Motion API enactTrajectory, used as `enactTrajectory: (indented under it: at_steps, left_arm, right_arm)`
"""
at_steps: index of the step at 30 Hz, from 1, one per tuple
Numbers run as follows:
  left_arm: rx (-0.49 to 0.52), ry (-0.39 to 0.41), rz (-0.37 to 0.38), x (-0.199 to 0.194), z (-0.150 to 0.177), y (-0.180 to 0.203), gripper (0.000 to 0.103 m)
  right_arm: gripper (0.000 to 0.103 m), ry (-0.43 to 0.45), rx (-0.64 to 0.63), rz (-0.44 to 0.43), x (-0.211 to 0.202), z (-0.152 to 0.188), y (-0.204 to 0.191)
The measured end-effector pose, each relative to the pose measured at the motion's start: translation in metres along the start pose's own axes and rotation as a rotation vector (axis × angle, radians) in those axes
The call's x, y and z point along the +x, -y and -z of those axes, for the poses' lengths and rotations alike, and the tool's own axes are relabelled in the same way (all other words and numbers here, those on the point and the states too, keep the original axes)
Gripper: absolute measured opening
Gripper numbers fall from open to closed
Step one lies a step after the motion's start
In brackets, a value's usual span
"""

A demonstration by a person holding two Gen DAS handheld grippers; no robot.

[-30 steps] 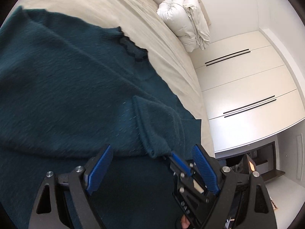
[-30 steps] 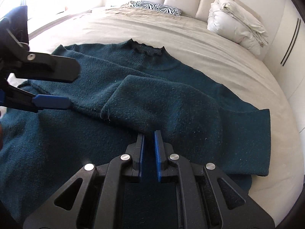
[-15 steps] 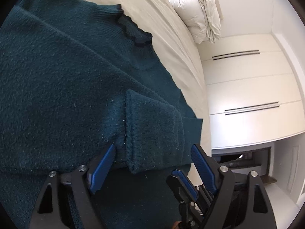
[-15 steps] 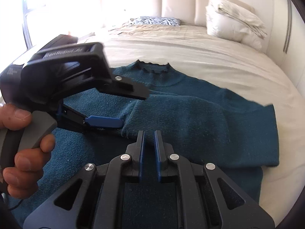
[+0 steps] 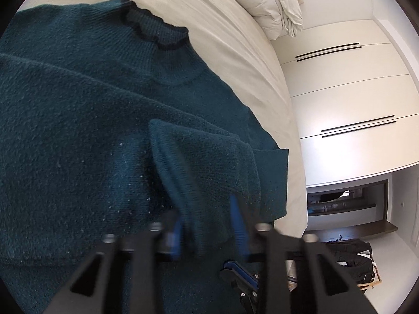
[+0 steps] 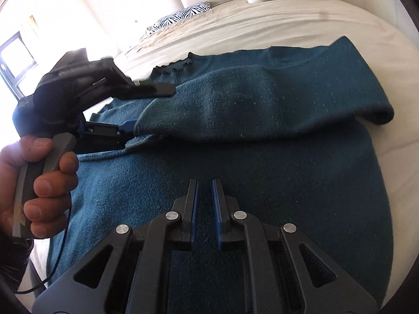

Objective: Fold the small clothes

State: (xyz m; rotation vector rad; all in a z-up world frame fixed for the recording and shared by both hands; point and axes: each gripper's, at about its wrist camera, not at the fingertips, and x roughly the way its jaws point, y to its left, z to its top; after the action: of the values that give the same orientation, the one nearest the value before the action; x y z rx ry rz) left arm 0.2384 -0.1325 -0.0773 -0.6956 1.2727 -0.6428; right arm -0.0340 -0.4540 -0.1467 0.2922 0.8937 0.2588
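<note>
Right wrist view: my left gripper (image 6: 128, 128) has just been closing on the sleeve cuff (image 5: 204, 183) folded across the sweater (image 6: 235, 183), seemingly pinched; right gripper (image 6: 204, 209) hovers shut, empty, nearer the hem.

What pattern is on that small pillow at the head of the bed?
Black-and-white zebra stripes on the pillow, seen best from the right wrist view.

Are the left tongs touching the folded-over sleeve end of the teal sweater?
Touching. In the left wrist view the left tongs, whose jaws have just been closing, have the sleeve end between their blue pads, pressing the knit.
</note>
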Motion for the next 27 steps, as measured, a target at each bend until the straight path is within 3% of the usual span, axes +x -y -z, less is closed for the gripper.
enactTrajectory:
  at_steps: [1,5,12,18,25,27]
  left_arm:
    - [0.000,0.003,-0.007,0.000,-0.001,0.000,0.011]
    - [0.038,0.051,-0.025,-0.008,-0.002,0.009,0.009]
    - [0.128,0.167,-0.051,-0.068,-0.006,0.011,0.009]
    - [0.080,0.216,-0.106,-0.108,-0.008,-0.034,0.009]
    - [0.031,0.232,-0.153,-0.114,-0.012,-0.072,0.009]
    - [0.023,0.229,-0.159,-0.111,-0.015,-0.079,0.009]
  right_arm:
    - [0.010,-0.002,0.007,-0.005,0.001,0.001,0.002]
    - [0.010,-0.010,0.056,-0.032,0.002,0.005,0.013]
    - [0.010,-0.013,0.111,-0.055,0.001,0.003,0.024]
    - [0.010,-0.008,0.161,-0.080,-0.001,0.004,0.034]
    - [0.011,-0.004,0.199,-0.092,-0.010,0.006,0.045]
    - [0.018,-0.001,0.197,-0.096,-0.013,0.004,0.045]
